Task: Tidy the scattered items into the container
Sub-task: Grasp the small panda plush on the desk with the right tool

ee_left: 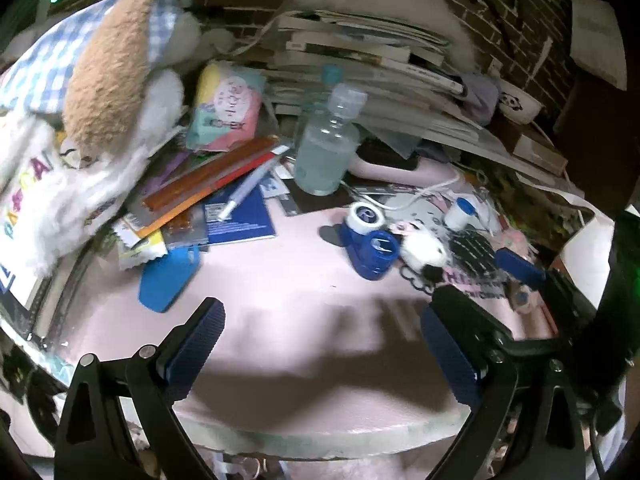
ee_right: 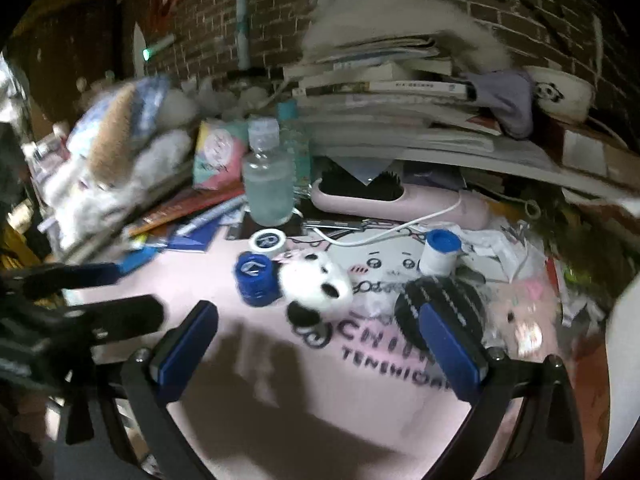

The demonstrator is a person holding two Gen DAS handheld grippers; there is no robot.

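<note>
Pink desk mat (ee_right: pixel 320 392) covering the work surface, printed with cartoon faces and dark lettering; a leaning stack of books (ee_right: pixel 384 92) fills the rear against a brick wall. Plush toy (ee_left: pixel 108 80), tan and white with blue check cloth, slumped at the left rear. Left gripper (ee_left: pixel 320 344) and right gripper (ee_right: pixel 316 344) both held above the bare near part of the mat, jaws spread wide, nothing between them. Clear bottle (ee_left: pixel 326 148) upright behind the centre, beside a pen (ee_left: pixel 248 192) lying on a blue booklet (ee_left: pixel 240 216). Scattered small items mid-mat: blue contact-lens case (ee_right: pixel 256 278) touching a panda plush (ee_right: pixel 320 288); a white lid (ee_right: pixel 267 242) just behind; a small blue-capped white pot (ee_right: pixel 440 254) to the right. No container can be identified with confidence, as motion blur softens both views.
</note>
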